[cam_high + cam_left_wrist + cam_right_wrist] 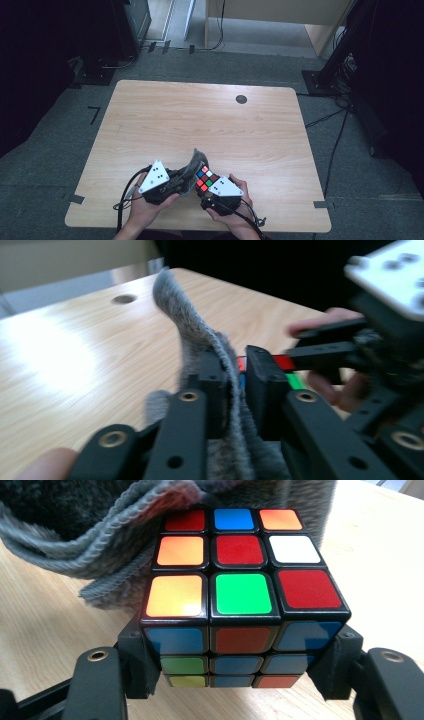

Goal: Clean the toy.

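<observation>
Near the table's (150, 115) front edge, cube (235, 575) is clamped by right gripper (240, 680), cloth (200, 340) pinched by left gripper (239, 390) — wiping barely started, most faces judged left.

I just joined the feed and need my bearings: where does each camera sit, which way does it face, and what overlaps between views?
High view: above the person's side, looking forward and down on the wooden table; both forearms and hands enter from the bottom.
Left gripper view: rides the left hand-held gripper, looking along its jaws, shut on a grey cloth; a fingertip shows bottom left.
Right gripper view: rides the right hand-held gripper, jaws clamping a colour cube.
Shared: all three views show the cloth, cube and tabletop.
</observation>
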Demonstrator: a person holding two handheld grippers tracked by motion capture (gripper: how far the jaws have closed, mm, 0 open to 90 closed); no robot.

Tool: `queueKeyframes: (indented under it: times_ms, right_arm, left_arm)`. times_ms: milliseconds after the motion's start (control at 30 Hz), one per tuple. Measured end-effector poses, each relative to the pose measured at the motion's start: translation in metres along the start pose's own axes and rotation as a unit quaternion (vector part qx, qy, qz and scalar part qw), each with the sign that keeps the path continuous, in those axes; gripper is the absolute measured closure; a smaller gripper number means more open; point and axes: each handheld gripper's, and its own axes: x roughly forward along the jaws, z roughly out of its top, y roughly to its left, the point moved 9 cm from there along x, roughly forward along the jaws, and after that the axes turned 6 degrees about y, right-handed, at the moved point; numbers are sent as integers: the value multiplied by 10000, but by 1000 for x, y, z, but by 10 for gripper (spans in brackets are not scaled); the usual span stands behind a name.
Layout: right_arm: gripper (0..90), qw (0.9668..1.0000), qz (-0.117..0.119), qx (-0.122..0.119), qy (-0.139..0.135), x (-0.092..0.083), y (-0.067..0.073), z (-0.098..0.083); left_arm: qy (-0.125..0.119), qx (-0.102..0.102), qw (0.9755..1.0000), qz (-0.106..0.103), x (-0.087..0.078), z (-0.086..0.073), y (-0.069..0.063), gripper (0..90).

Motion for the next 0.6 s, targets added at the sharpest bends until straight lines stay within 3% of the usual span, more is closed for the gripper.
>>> queueKeyframes:
  times_ms: [67,100,133,167,200,233,267,300,367,433,467,567,600]
  right_arm:
    - [346,10000,-45,12,52,0,-3,-3]
    - [346,9999,-83,-26,58,1,-5,-3]
    - [346,9999,-83,-26,58,1,-5,-3]
    - [346,9999,-119,-4,101,0,-7,-5]
    - [346,9997,-208,-39,118,-2,-13,-7]
    - [346,9997,-208,-39,118,-2,-13,-7]
    - [346,9996,-247,-18,145,-3,-17,-9]
    - [346,9993,-347,42,135,-6,-25,-10]
    - [346,9991,-400,73,143,-7,-30,-11]
    - [346,9985,-511,143,141,-12,-40,-13]
    - [346,9978,-597,257,104,-17,-51,-13]
    - [346,9969,-667,401,65,-23,-60,-14]
    - [346,9963,-706,492,29,-27,-67,-15]
  left_arm:
    - [147,-324,9993,80,-3,-7,19,844]
    - [274,-460,9986,-15,-3,-11,23,843]
    - [274,-460,9986,-15,-3,-11,23,818]
    - [465,-611,9968,-221,-1,-16,26,764]
    - [703,-778,9942,-256,0,-25,34,713]
    - [703,-778,9942,-256,0,-25,34,659]
    - [699,-817,9941,-129,-1,-26,39,659]
    - [657,-857,9942,5,-4,-26,44,553]
    - [385,-982,9944,64,-10,-19,50,514]
    - [91,-971,9952,-8,-19,-11,51,480]
    - [-9,-860,9963,-92,-23,-6,48,467]
    - [67,-807,9964,-238,-20,-7,43,458]
    - [330,-719,9959,-438,-11,-14,35,454]
